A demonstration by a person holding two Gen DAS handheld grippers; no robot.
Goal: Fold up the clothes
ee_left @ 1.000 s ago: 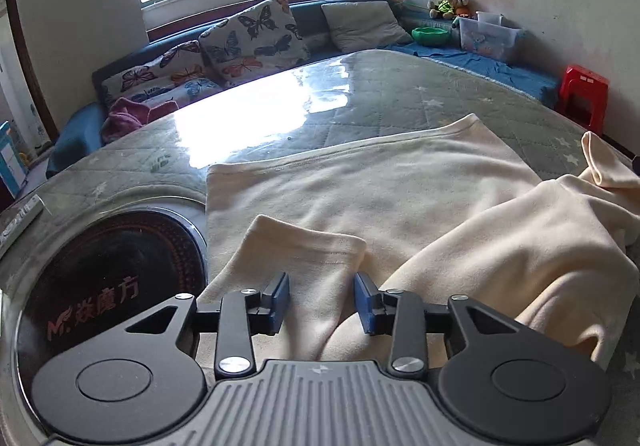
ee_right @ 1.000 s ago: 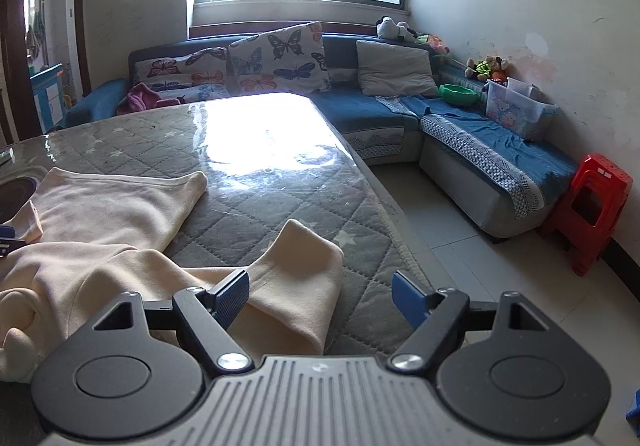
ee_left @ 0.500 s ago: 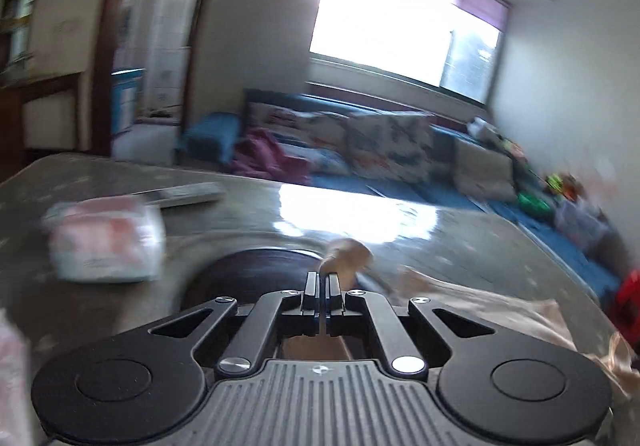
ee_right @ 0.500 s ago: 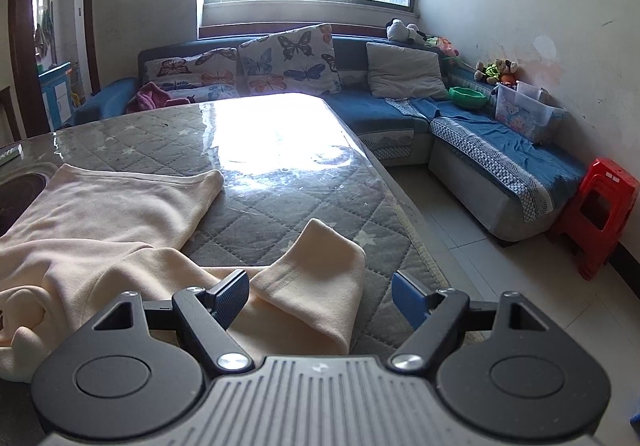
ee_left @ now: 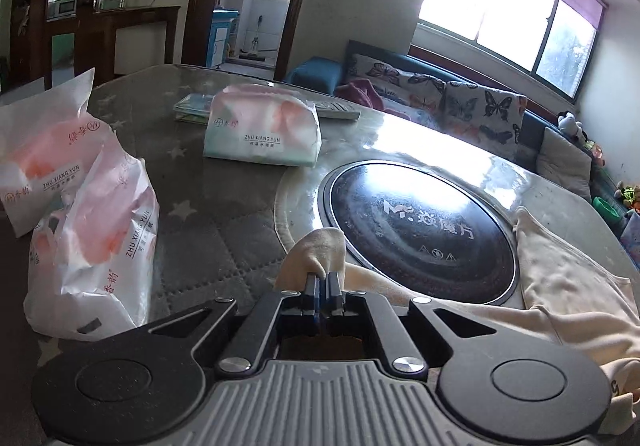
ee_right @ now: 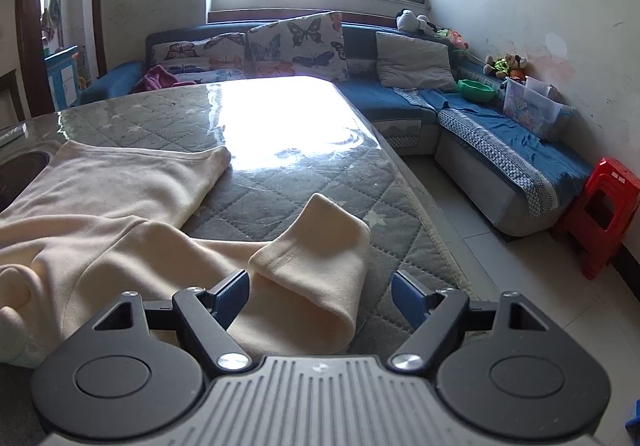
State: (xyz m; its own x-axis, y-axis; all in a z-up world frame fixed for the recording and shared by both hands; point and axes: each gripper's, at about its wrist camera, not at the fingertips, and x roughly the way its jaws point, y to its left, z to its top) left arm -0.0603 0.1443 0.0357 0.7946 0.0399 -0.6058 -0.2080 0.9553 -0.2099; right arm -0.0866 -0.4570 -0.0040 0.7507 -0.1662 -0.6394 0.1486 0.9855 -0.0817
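Left gripper [ee_left: 324, 284]: I am clenching it on the cuff of one sleeve [ee_left: 318, 250] of the cream garment [ee_left: 568, 286], jaws pressed flat together with the fabric bunching up just past the tips. I judge I am holding the cuff so the sleeve can be drawn out straight or carried over the body for a fold.

Right gripper [ee_right: 320, 292]: I am keeping it released, jaws spread wide, gripping nothing. The other sleeve [ee_right: 316, 262] is lying doubled over between and just ahead of the fingertips; whether the pads are touching it I cannot tell. It looks poised for a matching pinch.

Garment itself: it is spreading rumpled across the quilted table [ee_right: 280, 182], part of the cloth lying along the near rim of the round black hotplate [ee_left: 420, 222] set into the tabletop, and the hem [ee_right: 160, 162] is resting flat farther out.

Beyond, on the left side: tissue packs [ee_left: 92, 230] are sitting on the table, well apart from the cloth, so they are not obstructing the fold.

Farthest: the sofa [ee_right: 400, 86] is running under the window.
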